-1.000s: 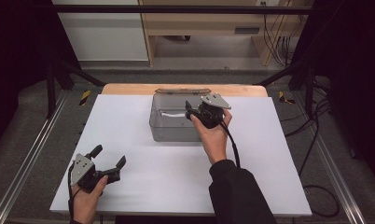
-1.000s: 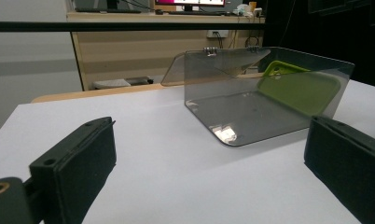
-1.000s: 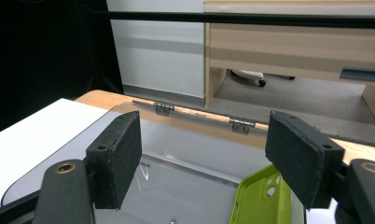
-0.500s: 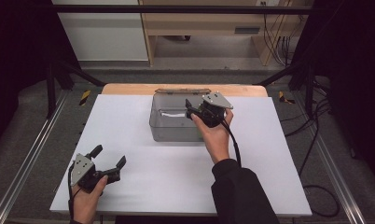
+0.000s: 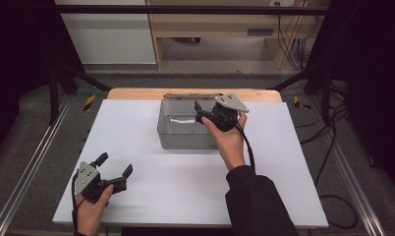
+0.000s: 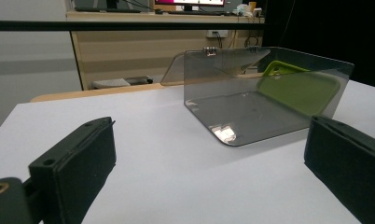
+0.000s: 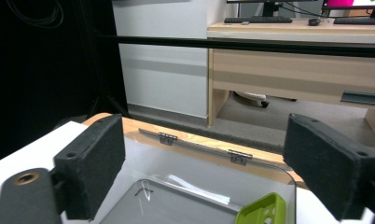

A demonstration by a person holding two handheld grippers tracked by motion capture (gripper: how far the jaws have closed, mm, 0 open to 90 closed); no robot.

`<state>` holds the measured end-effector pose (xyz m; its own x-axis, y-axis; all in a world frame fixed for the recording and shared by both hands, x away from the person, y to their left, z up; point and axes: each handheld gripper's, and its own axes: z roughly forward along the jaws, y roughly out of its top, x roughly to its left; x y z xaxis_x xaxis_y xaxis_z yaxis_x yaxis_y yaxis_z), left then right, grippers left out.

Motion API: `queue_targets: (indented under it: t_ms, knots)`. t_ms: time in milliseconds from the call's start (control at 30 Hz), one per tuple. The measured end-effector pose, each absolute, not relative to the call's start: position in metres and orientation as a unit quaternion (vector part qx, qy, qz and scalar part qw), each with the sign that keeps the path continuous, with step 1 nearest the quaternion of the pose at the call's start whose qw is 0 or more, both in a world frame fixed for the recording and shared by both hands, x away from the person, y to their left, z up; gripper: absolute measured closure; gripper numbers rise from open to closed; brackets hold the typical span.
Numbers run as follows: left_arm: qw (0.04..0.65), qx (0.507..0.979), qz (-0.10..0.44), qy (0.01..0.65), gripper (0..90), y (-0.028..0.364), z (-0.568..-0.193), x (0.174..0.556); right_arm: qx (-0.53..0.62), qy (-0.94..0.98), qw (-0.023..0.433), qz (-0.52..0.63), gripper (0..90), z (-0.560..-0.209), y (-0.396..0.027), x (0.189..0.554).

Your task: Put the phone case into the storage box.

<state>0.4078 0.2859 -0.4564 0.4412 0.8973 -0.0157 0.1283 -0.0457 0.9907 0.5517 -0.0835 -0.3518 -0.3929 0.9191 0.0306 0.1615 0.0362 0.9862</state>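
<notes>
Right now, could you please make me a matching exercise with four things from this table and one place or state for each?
Things:
1. left gripper
2. right gripper
3. green case
4. lid

Places or states:
A. inside the clear box
B. folded back behind the box
C. open, above the box
D. open, near the table's front left corner

Pairs: 1-D, 2-C, 3-A, 4-B

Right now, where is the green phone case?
The green phone case lies inside the clear box, at its right end below the right gripper in the high view.
</notes>
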Motion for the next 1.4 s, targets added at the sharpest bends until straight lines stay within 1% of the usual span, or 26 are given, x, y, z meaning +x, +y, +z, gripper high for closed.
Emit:
queue_targets:
  t_ms: [100, 167, 333, 600, 1000, 1100, 1333, 1400]
  knots:
    - [0.563, 0.636, 0.342, 0.402, 2.0, 0.286, -0.456, 0.408, 0.426, 0.634, 0.355, 0.540, 10.7, -0.349, -0.085, 0.551]
    - [0.562, 0.637, 0.342, 0.402, 1.9, 0.286, -0.457, 0.408, 0.423, 0.634, 0.353, 0.543, 8.2, -0.346, -0.086, 0.550]
    - [0.562, 0.636, 0.342, 0.402, 1.9, 0.286, -0.457, 0.408, 0.424, 0.634, 0.357, 0.540, 5.8, -0.343, -0.087, 0.549]
    - [0.563, 0.636, 0.342, 0.402, 1.7, 0.286, -0.457, 0.409, 0.417, 0.640, 0.347, 0.545, 2.4, -0.337, -0.094, 0.545]
    - [0.563, 0.636, 0.341, 0.402, 1.6, 0.286, -0.457, 0.409, 0.405, 0.643, 0.338, 0.554, 2.3, -0.330, -0.101, 0.541]
    - [0.563, 0.636, 0.341, 0.402, 1.6, 0.286, -0.457, 0.408, 0.405, 0.646, 0.339, 0.552, 4.3, -0.330, -0.104, 0.541]
    - [0.563, 0.637, 0.341, 0.401, 1.6, 0.286, -0.457, 0.408, 0.403, 0.636, 0.335, 0.566, 4.7, -0.326, -0.114, 0.540]
    - [0.563, 0.637, 0.340, 0.401, 1.6, 0.286, -0.457, 0.409, 0.399, 0.631, 0.340, 0.572, 4.6, -0.325, -0.116, 0.539]
